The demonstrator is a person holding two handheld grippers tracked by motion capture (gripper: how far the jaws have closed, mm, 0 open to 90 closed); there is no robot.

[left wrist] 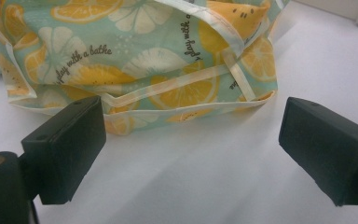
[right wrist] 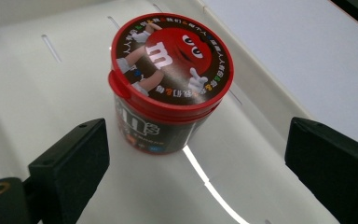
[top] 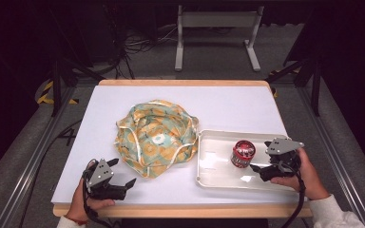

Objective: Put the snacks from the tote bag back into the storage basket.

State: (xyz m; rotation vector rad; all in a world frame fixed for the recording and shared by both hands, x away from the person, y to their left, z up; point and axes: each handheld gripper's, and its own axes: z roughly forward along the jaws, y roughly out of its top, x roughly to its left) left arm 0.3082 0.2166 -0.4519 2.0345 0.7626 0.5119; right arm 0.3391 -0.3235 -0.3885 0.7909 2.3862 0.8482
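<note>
The M&M's candy tub was seen upright in the white tray, just beyond the right gripper, whose jaws were spread apart; its lid's cartoon was legible from the right gripper view.

Left gripper view: citrus-print cloth bag runs off frame at top & left, so its full outline can't be made out; printed script legible only in part. Right gripper view: candy tub shows lid clearly, but side label is dark & partly turned away, small lid text too fine to read. White tray cut by frame edges. High view: both forearms cropped at bottom; tub label blurred, possibly a logo.
</note>
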